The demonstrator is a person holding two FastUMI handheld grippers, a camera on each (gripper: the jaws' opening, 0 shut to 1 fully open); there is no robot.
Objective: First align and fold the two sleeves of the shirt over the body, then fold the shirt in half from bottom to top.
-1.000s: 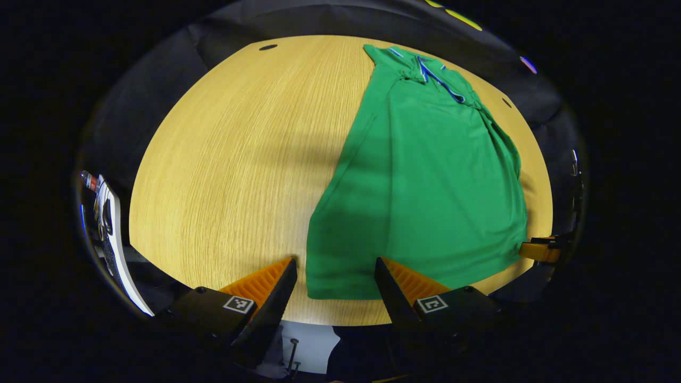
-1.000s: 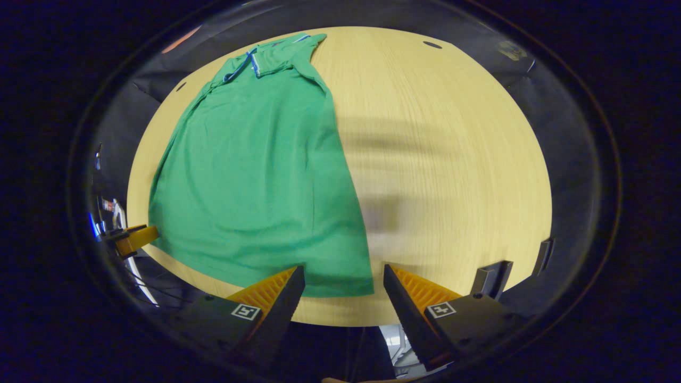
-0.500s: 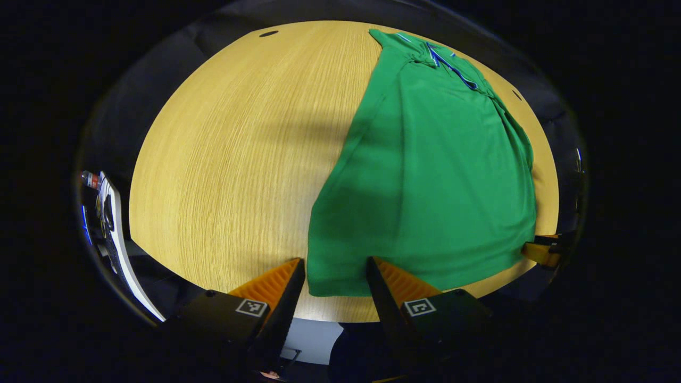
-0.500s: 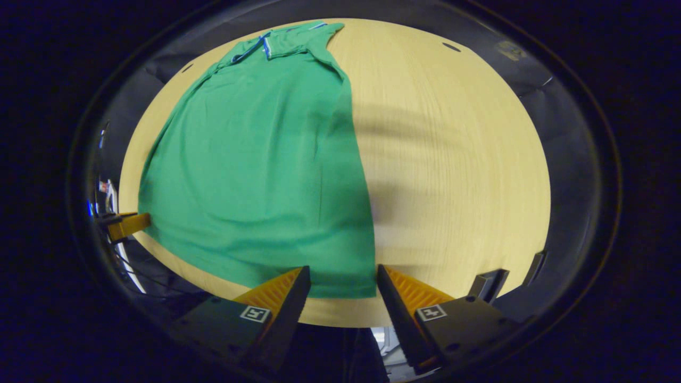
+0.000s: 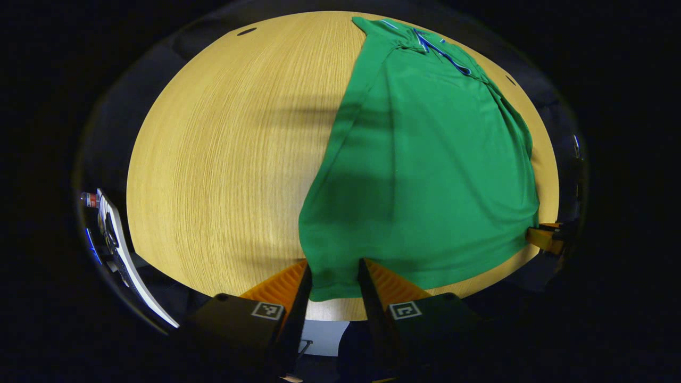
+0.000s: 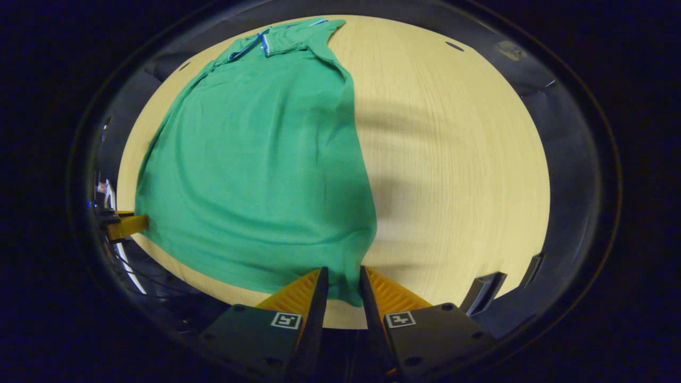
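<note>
One green shirt is being seen spread flat on one round wooden table, its collar at the far edge and its hem at the near edge, both sleeves already lying folded over the body. Two grippers are being counted, one at each bottom corner of the shirt. In the left gripper view, the left gripper is being held at the near rim of the table, its fingers drawn close together with the left hem corner caught between them, the cloth being bunched there. In the right gripper view, the right gripper is being held likewise, its fingers nearly together on the right hem corner, which is being gathered into a narrow fold between them. Each view is also taking in the other gripper as a small shape at the far hem corner: at the right edge in the left gripper view, at the left edge in the right gripper view. Two small dark holes in the tabletop are being shown in the left gripper view, along with a white object off the table's left rim, too distorted to be identified; dark brackets below the table's right rim are being shown in the right gripper view.
</note>
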